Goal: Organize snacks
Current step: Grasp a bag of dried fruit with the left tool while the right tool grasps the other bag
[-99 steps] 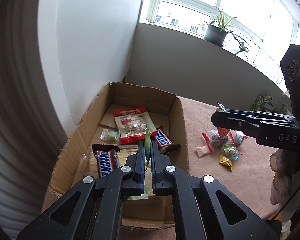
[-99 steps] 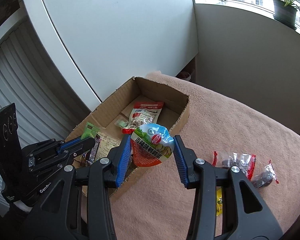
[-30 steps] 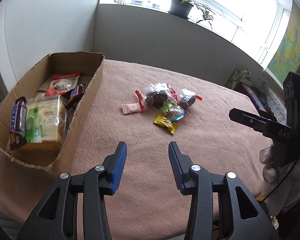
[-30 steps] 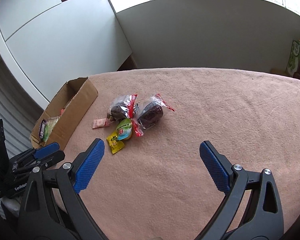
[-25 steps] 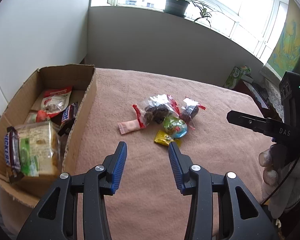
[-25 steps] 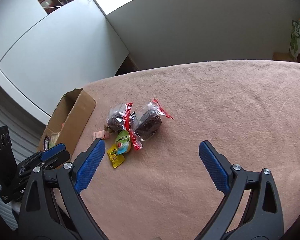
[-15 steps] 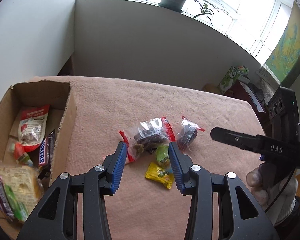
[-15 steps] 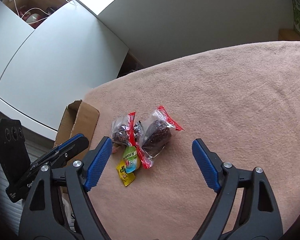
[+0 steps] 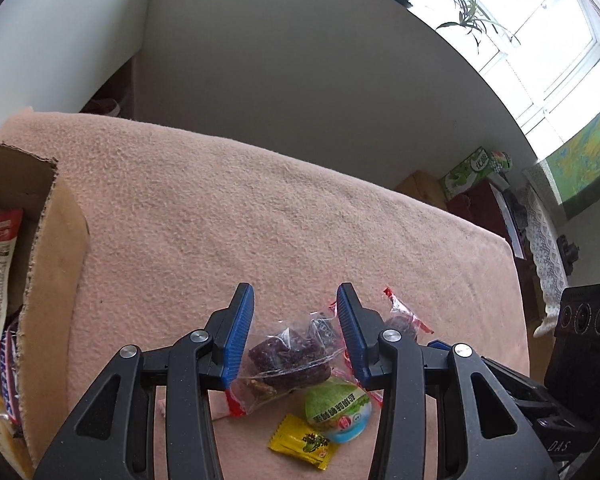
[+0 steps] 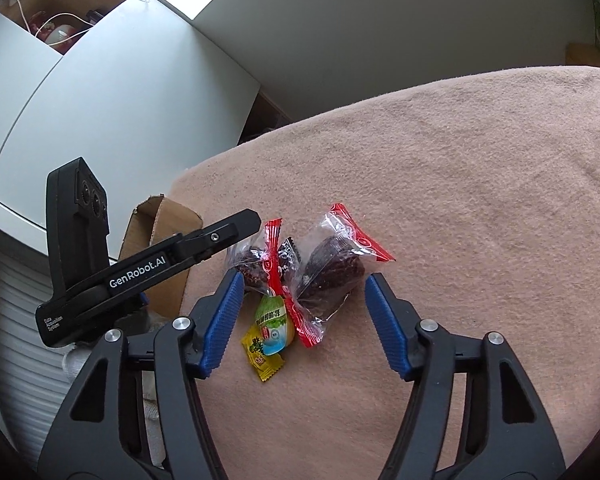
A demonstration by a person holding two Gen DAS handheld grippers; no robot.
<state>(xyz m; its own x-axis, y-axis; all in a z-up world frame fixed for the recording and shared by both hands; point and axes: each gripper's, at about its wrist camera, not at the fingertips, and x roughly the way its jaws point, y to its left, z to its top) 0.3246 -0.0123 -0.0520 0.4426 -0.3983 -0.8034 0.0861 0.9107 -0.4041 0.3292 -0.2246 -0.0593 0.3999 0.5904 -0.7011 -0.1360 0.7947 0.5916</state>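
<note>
A small heap of snacks lies on the pink table cover. My left gripper is open, its blue fingers on either side of a clear bag of dark cake. Below it lie a round green jelly cup and a yellow candy. My right gripper is open wide around the second dark cake bag, the jelly cup and the yellow candy. The cardboard box holds snack packs at the left.
The left gripper's body crosses the right wrist view beside the box corner. The right gripper's body stands at the right of the heap. A green carton sits beyond the table's far right edge.
Both grippers dropped their snacks in the box, swung away from it and closed in low over the heap. Both now stand open around the cake bags.
</note>
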